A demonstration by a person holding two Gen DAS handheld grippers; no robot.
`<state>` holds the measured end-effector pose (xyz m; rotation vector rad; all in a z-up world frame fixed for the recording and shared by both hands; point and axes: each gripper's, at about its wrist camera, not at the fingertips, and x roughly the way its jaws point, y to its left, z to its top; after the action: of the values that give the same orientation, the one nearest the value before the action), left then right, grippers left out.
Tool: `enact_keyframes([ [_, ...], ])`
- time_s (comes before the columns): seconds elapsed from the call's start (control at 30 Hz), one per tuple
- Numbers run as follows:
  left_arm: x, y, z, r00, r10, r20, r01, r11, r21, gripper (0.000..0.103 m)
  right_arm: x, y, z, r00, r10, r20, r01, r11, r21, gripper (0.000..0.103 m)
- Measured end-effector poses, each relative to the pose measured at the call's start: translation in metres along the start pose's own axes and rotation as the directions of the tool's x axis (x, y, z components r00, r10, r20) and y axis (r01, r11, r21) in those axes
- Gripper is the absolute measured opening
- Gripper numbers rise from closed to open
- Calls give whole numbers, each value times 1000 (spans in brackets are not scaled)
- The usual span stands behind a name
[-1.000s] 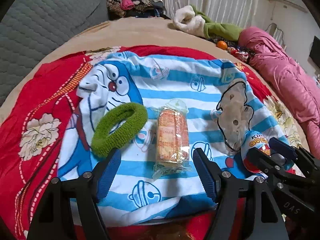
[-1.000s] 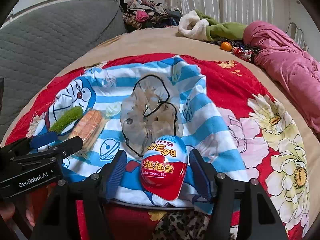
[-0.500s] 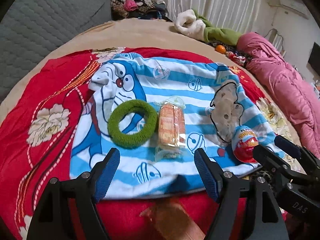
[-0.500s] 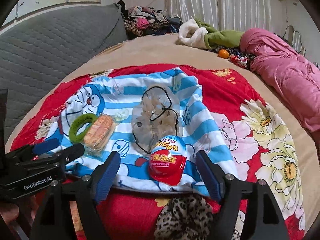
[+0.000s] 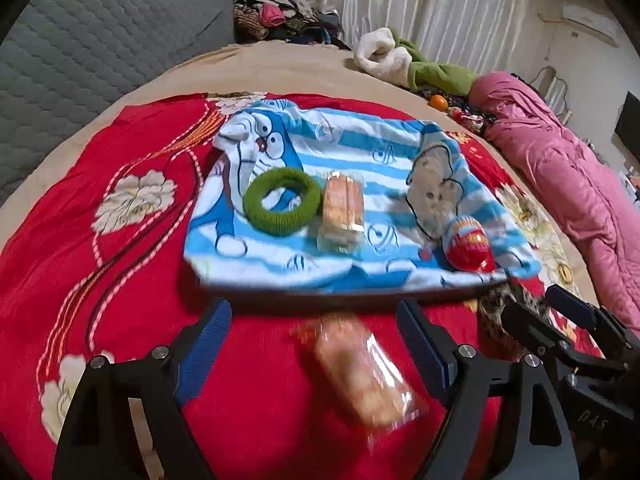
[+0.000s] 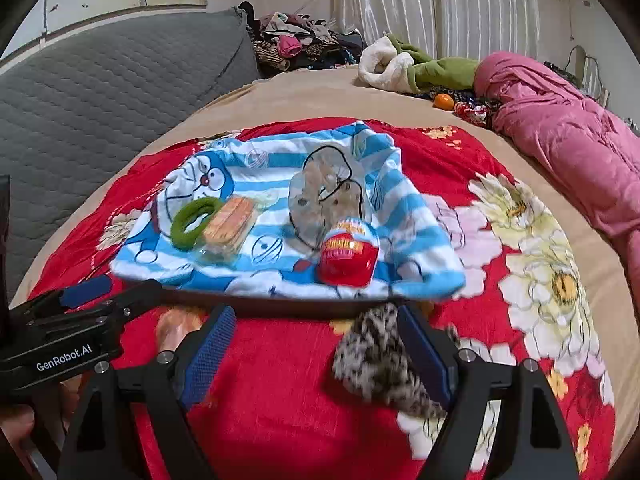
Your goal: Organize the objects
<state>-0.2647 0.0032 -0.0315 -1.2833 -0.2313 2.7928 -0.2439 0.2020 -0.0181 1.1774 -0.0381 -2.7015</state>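
Note:
A blue-striped Doraemon cloth (image 5: 360,152) (image 6: 256,160) lies on the red floral blanket. On it are a green hair scrunchie (image 5: 282,201) (image 6: 193,222), a wrapped orange biscuit pack (image 5: 342,208) (image 6: 229,225), a pale beige scrunchie (image 5: 434,182) (image 6: 325,195) and a red surprise egg (image 5: 469,244) (image 6: 347,252). A second wrapped snack (image 5: 360,372) lies on the blanket between the fingers of my open left gripper (image 5: 316,344). A leopard-print scrunchie (image 6: 380,360) lies by the right finger of my open right gripper (image 6: 316,344). Neither gripper holds anything.
The red blanket (image 5: 100,280) covers a tan bed. A grey quilted headboard (image 6: 100,92) is at the left. A pink duvet (image 6: 568,140), a green and white garment (image 6: 416,68), an orange (image 6: 444,101) and a clothes pile (image 6: 304,40) lie at the far side.
Both grippers have pulled back from the cloth toward the near side. The red egg now lies free on the cloth, and the second snack and leopard scrunchie have come into view.

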Motion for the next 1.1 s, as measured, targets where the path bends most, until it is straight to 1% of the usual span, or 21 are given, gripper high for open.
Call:
enact_keyframes([
  [0.07,-7,-2,-8,1000,2,1,-2,1000,1,86,-6,-1,-5,1000,3,1,-3,1000,13,84],
  [0.13,-15,-3,-17,1000,-11,-2,11,1000,-1,87,-13,0,-13,1000,3,1,-3,1000,22,84],
  [0.33,-44,-12,-33,1000,-23,20,23,999,25,88,-36,7,-30,1000,-1,15,1,1000,5,84],
  [0.4,-53,-13,-38,999,-27,24,27,999,27,88,-45,8,-32,1000,-7,26,7,1000,6,85],
  [0.53,-66,-13,-45,999,-38,25,38,999,19,90,-65,9,-36,999,-24,49,24,1000,6,89],
  [0.77,-86,-6,-56,999,-45,25,44,999,5,90,-89,12,-45,997,-28,74,29,999,-16,91],
  [0.83,-92,-5,-58,998,-46,39,46,999,4,90,-94,14,-47,997,-27,77,29,999,-21,91],
  [1.1,-119,-9,-66,996,-61,66,58,998,39,91,-123,20,-50,992,-24,126,27,999,-26,94],
])
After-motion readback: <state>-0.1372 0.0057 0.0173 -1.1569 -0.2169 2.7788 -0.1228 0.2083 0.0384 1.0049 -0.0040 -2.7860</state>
